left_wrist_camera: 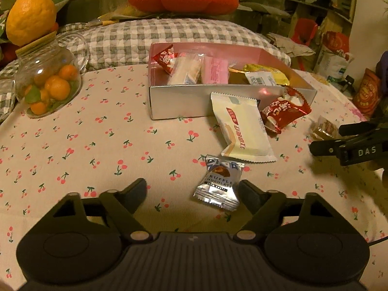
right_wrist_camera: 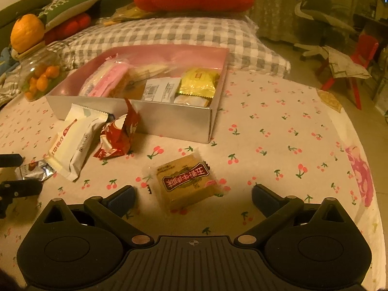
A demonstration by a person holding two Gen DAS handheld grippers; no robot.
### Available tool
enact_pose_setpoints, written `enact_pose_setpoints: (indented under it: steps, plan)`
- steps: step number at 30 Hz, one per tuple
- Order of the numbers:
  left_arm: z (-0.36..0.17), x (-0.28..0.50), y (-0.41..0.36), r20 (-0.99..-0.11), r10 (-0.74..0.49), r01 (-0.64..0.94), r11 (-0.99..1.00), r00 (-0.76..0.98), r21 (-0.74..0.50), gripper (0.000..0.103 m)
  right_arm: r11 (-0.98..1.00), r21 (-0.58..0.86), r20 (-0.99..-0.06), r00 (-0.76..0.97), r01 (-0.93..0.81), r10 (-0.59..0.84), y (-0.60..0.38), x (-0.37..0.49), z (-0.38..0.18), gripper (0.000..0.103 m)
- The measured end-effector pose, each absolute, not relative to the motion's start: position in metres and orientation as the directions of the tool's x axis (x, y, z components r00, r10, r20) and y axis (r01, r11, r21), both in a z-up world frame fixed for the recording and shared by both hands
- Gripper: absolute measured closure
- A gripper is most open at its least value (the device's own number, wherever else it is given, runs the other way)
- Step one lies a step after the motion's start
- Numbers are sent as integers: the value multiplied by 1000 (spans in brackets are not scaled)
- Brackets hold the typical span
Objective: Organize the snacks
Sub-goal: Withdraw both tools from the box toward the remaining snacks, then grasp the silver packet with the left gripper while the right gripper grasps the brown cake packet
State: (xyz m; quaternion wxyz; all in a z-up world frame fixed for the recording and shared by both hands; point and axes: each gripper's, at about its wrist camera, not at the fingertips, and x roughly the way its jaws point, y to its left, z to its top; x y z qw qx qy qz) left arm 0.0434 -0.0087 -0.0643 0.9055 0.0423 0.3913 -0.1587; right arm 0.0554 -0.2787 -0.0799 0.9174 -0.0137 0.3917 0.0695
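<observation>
where cherry-print cloth (left_wrist_camera: 72, 160) lies: left gripper (left_wrist_camera: 194, 191) agape around silver truffle packet (left_wrist_camera: 219, 184); right gripper (right_wrist_camera: 194, 194) agape around brown cake packet (right_wrist_camera: 185, 181).

Snacks partly boxed; four packets loose on the cloth.

The open silver-walled box (right_wrist_camera: 169, 118) with a pink interior holds pink, white, gold and red wrappers lying flat. Leaning on its near wall: a cream packet (left_wrist_camera: 242, 128), tilted, and a crumpled red packet (left_wrist_camera: 283, 111) touching it. A silver truffle chocolate sachet (left_wrist_camera: 219, 184) lies flat just in front of the cream packet. A clear-wrapped brown square cake (right_wrist_camera: 185, 181) lies flat, apart from the others.
</observation>
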Motion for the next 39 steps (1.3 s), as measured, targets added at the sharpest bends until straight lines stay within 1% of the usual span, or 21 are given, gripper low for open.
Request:
enact_pose_setpoints:
  steps: [1, 2, 4, 5, 7, 9, 11, 13, 14, 15, 16, 17, 20, 28, 39]
  plan:
    - [-64, 43, -9, -721, -257, 321, 946, 643, -50, 31, 990, 29, -719, 685, -139, 117, -278, 55, -79, 1]
    - [-63, 43, -8, -720, -260, 323, 945, 643, -52, 34, 989, 27, -718, 686, -144, 119, -278, 55, -79, 3]
    - [-63, 44, -8, -720, -265, 323, 945, 642, -60, 43, 988, 24, -714, 689, -154, 125, -276, 54, -77, 7]
    - [-62, 44, -8, -720, -266, 320, 945, 641, -65, 46, 987, 22, -712, 691, -158, 126, -275, 53, -77, 10]
    - [-60, 45, -7, -721, -262, 310, 948, 641, -69, 57, 986, 20, -708, 694, -165, 130, -274, 53, -76, 15]
    - [-59, 46, -6, -722, -264, 304, 949, 639, -78, 63, 985, 23, -703, 698, -172, 138, -272, 54, -74, 28]
    - [-59, 47, -5, -724, -270, 303, 949, 635, -88, 70, 985, 22, -700, 701, -174, 139, -270, 54, -73, 37]
    - [-58, 47, -4, -726, -275, 304, 948, 630, -94, 80, 983, 14, -698, 703, -182, 140, -267, 53, -71, 40]
    - [-57, 48, -4, -726, -276, 304, 948, 630, -97, 82, 982, 6, -694, 706, -187, 139, -266, 52, -71, 44]
    - [-57, 48, -3, -726, -278, 303, 948, 629, -100, 86, 981, -1, -690, 710, -193, 139, -264, 52, -70, 47]
    - [-56, 49, -3, -727, -279, 302, 948, 627, -103, 89, 981, -4, -688, 712, -196, 139, -263, 51, -69, 47]
    - [-56, 50, -2, -728, -281, 300, 948, 625, -108, 89, 980, -4, -688, 712, -198, 141, -262, 50, -69, 50]
    - [-54, 50, -2, -726, -288, 303, 946, 625, -114, 91, 978, -3, -690, 708, -209, 150, -259, 50, -67, 51]
    - [-46, 47, -2, -718, -300, 319, 941, 629, -114, 94, 976, 17, -686, 708, -217, 169, -257, 46, -59, 52]
    - [-38, 46, 3, -711, -323, 312, 938, 625, -152, 98, 976, 85, -687, 698, -201, 204, -260, 44, -47, 52]
